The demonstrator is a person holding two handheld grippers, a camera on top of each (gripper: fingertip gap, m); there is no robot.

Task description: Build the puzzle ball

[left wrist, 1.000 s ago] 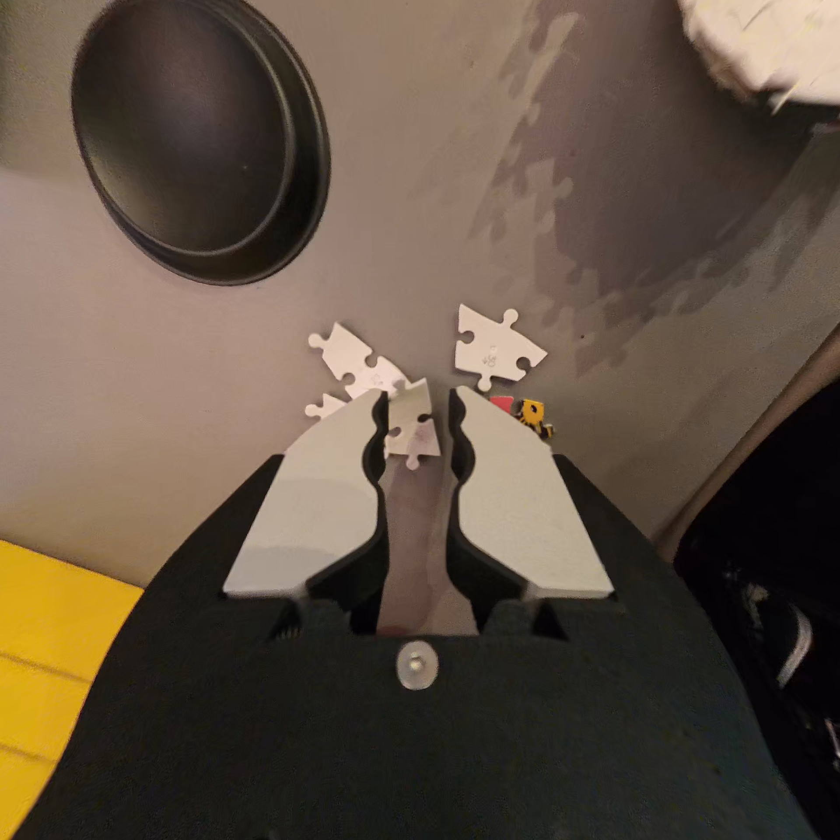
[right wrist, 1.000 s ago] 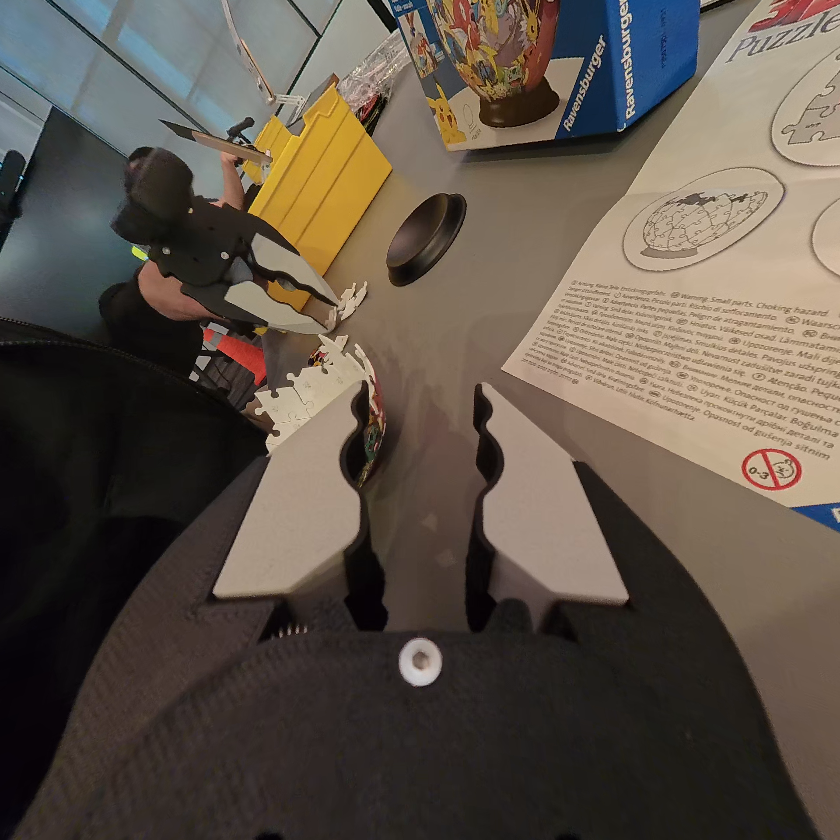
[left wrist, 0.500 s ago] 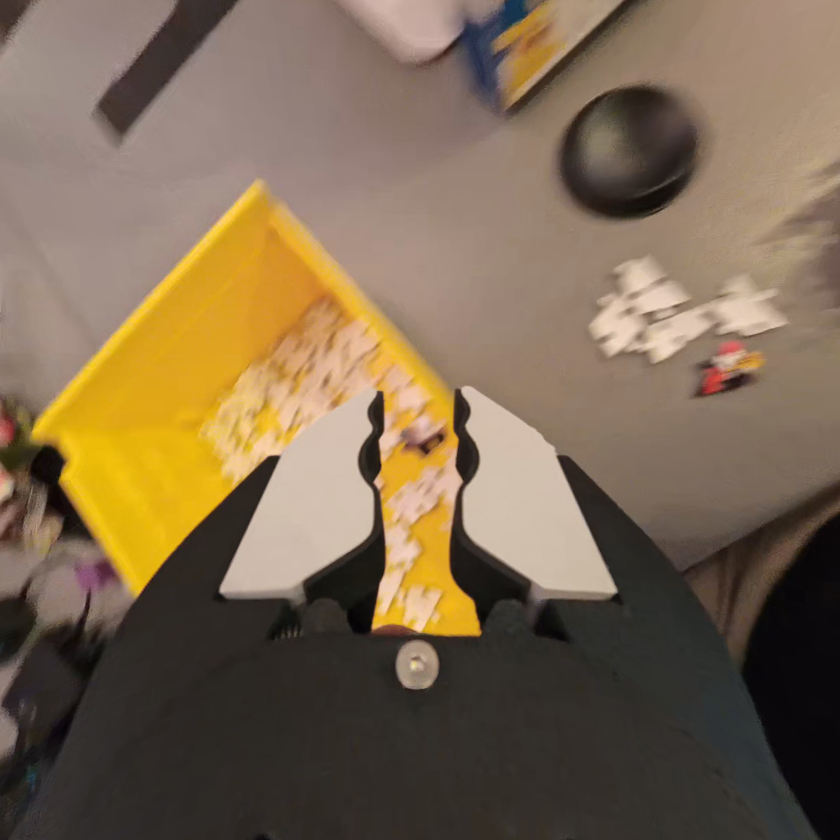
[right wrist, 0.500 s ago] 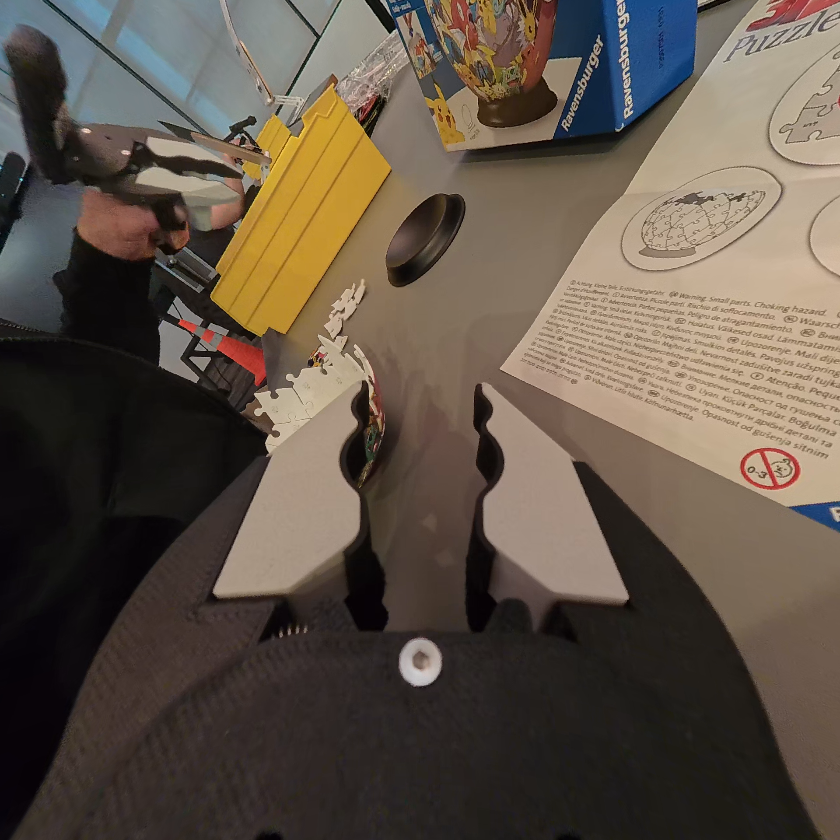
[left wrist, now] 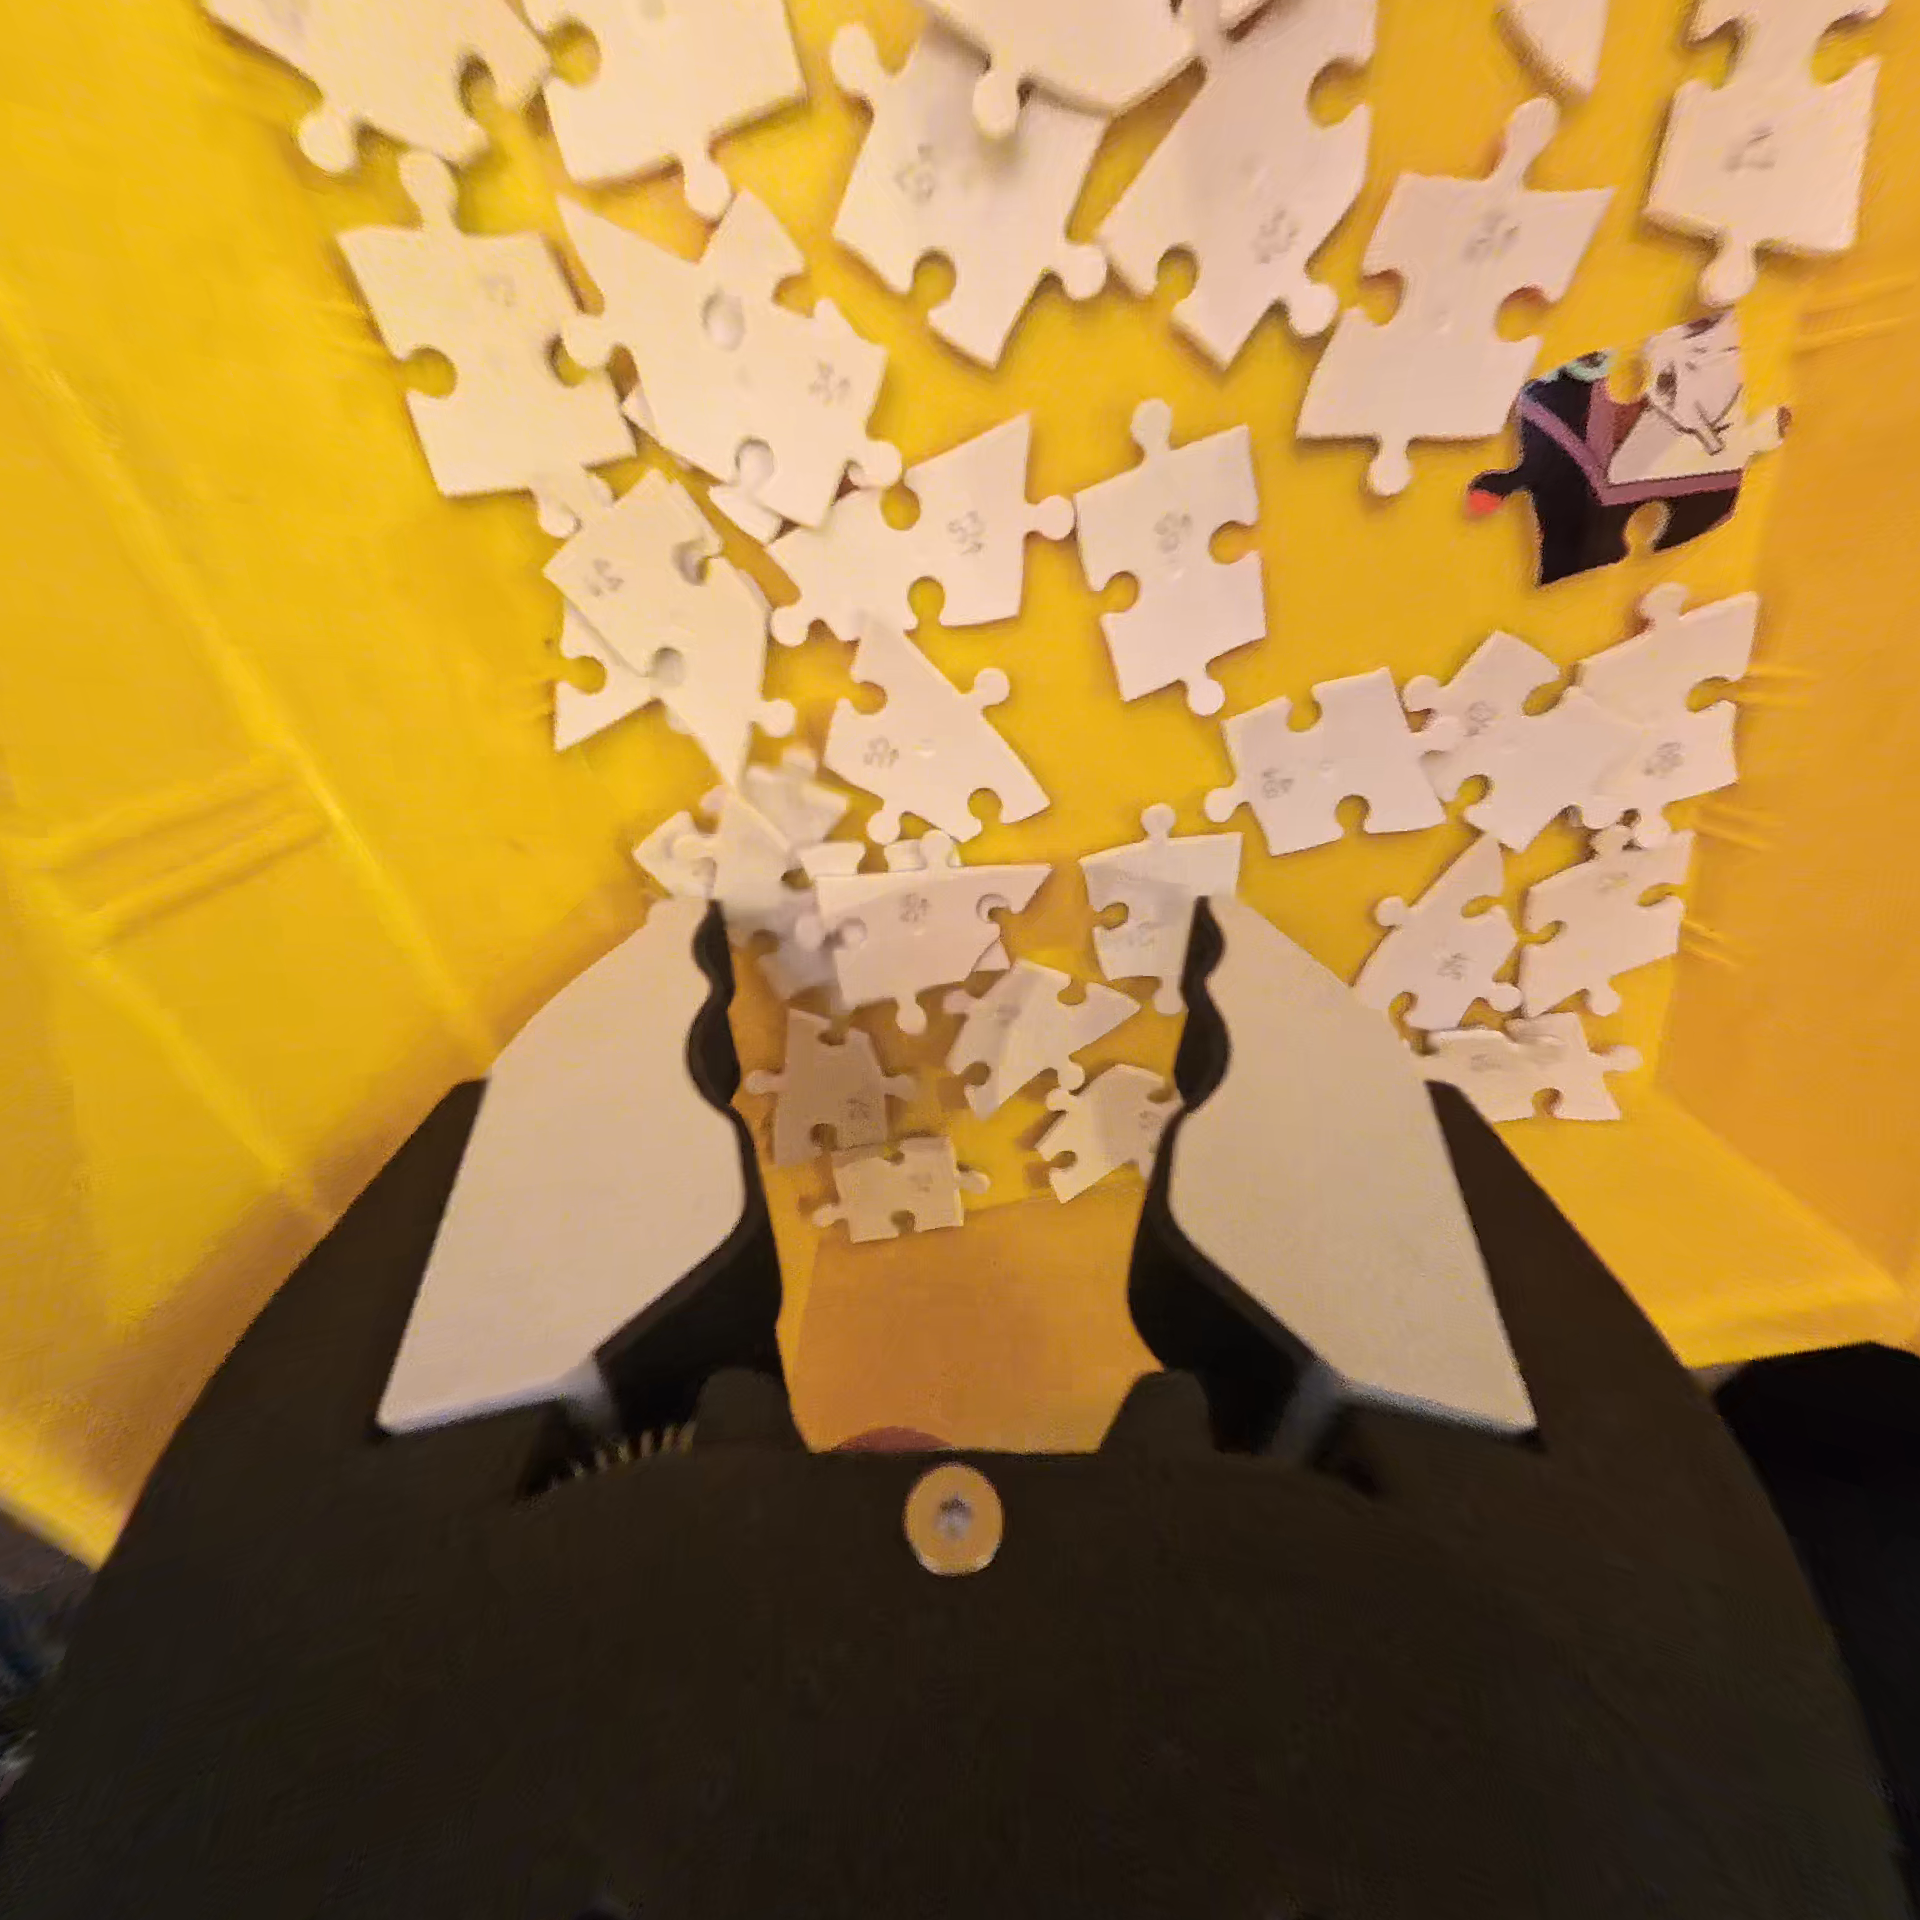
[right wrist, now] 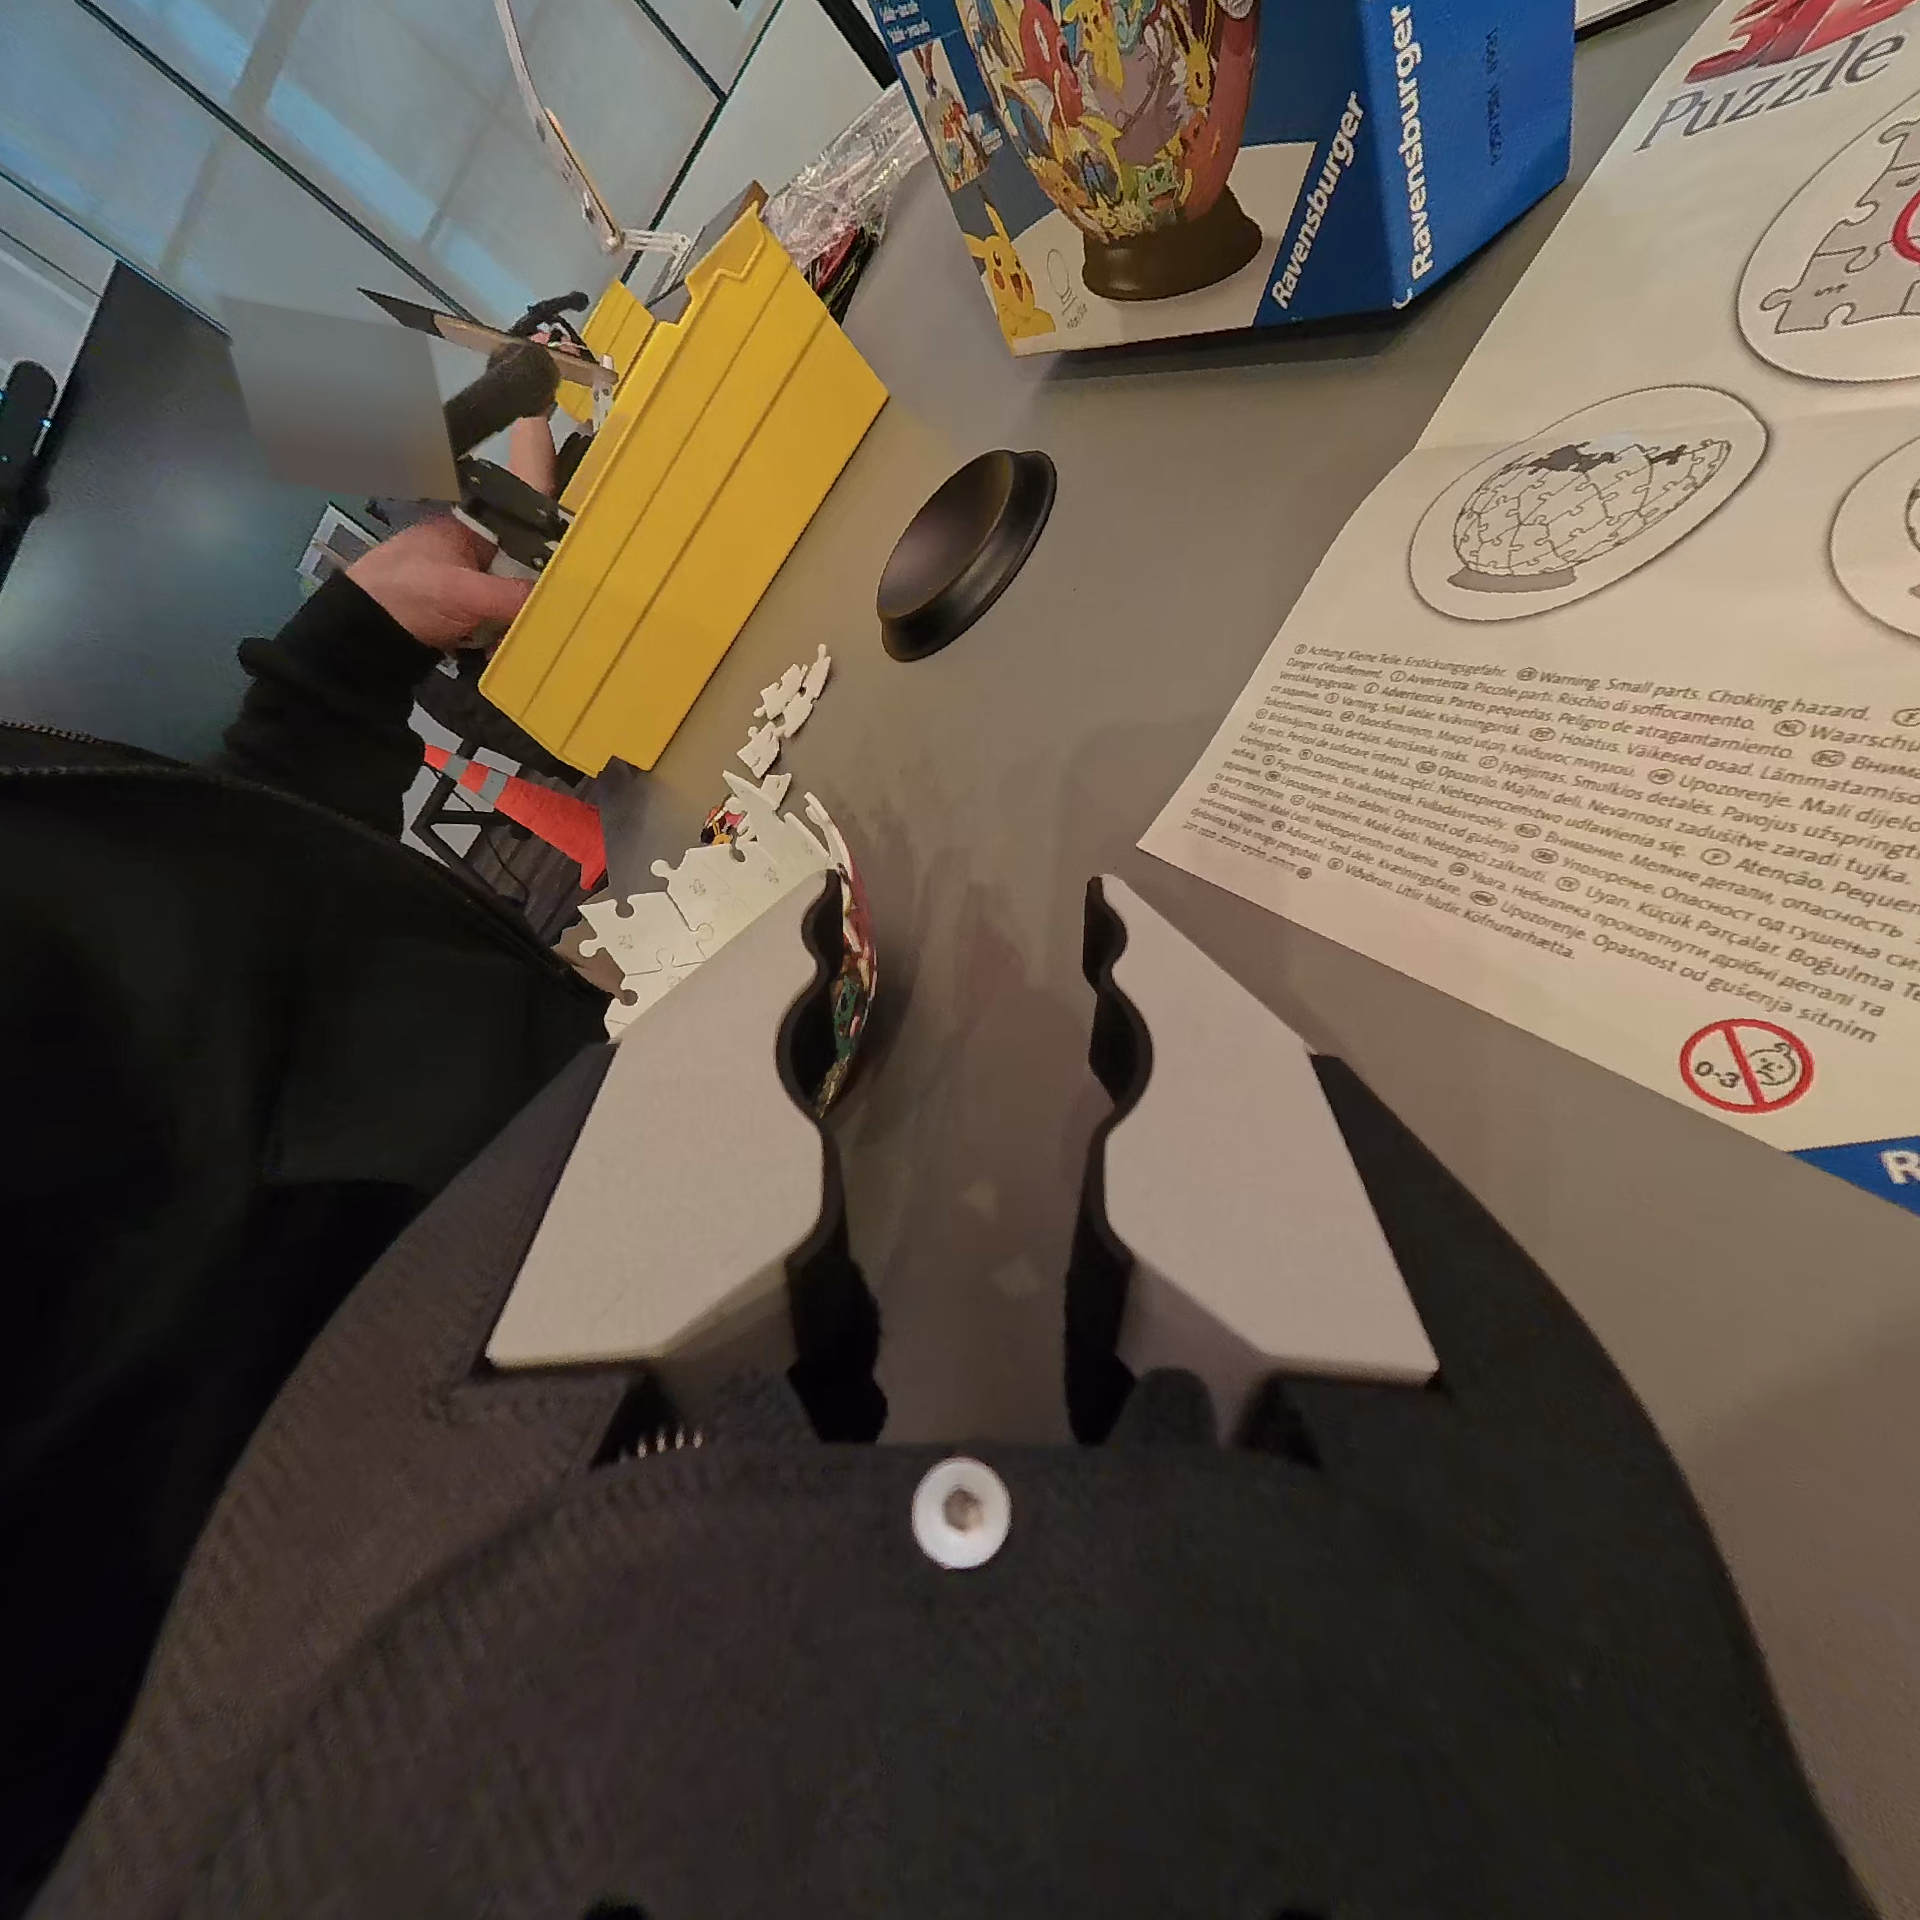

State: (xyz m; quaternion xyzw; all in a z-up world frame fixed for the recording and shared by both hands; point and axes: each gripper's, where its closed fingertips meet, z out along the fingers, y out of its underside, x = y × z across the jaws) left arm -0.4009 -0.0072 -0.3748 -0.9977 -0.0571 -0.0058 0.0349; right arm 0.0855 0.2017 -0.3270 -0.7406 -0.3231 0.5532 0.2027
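Observation:
My left gripper (left wrist: 956, 914) is open and empty, low inside the yellow bin (left wrist: 260, 831), just above several white face-down puzzle pieces (left wrist: 914, 925). One colour-side-up piece (left wrist: 1631, 457) lies at the bin's far right. My right gripper (right wrist: 961, 894) is open over the grey table. The partly built curved puzzle shell (right wrist: 717, 894) rests on the table against its left finger (right wrist: 686, 1143). In the right wrist view the left gripper (right wrist: 514, 509) reaches into the bin (right wrist: 686, 520), its fingers hidden.
A black round stand (right wrist: 966, 556) sits behind a few loose pieces (right wrist: 790, 707) on the table. The blue puzzle box (right wrist: 1434, 156) stands at the back. An instruction sheet (right wrist: 1558, 748) covers the right side. A person's dark sleeve (right wrist: 301, 675) is at left. Across from one pair of fingers to the other is roughly 55 cm. To reach the colour-side-up piece (left wrist: 1631, 457) in a straight line is about 8 cm for my left fingers, about 40 cm for my right.
My left gripper left the loose pieces on the table, swung over the yellow bin, dropped down into it and opened wider. The right gripper has not moved.

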